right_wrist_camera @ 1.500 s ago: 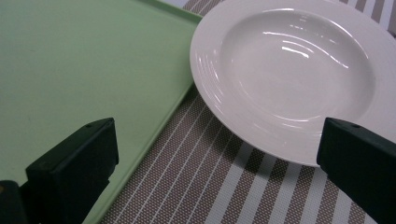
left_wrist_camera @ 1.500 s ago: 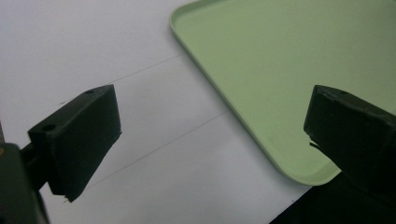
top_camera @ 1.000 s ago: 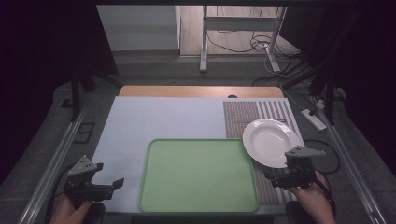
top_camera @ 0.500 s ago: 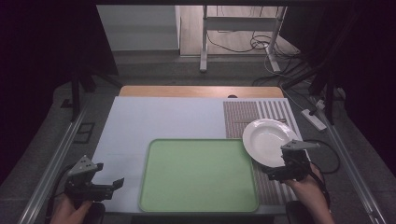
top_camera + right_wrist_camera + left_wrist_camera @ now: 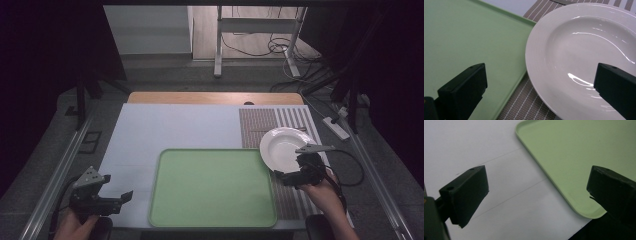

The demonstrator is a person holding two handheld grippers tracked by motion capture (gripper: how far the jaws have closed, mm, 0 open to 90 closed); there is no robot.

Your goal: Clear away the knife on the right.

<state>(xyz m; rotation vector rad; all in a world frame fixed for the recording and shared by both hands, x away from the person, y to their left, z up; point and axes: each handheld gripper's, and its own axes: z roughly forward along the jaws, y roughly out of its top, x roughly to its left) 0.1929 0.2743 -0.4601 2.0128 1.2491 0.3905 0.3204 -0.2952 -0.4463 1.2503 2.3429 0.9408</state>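
- The right gripper [image 5: 285, 176], jaws wide apart, hovered at the near rim of the white plate [image 5: 282, 148].
- The left gripper [image 5: 117, 199], also gaping, sat beside the green tray [image 5: 212, 187].

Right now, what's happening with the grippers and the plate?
Both hand-held grippers open: left, right. White plate untouched on striped mat. Green tray bare.

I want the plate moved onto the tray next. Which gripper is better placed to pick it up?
Right. The right gripper hangs open at the white plate, its near rim between the jaws. The left gripper is across the green tray.
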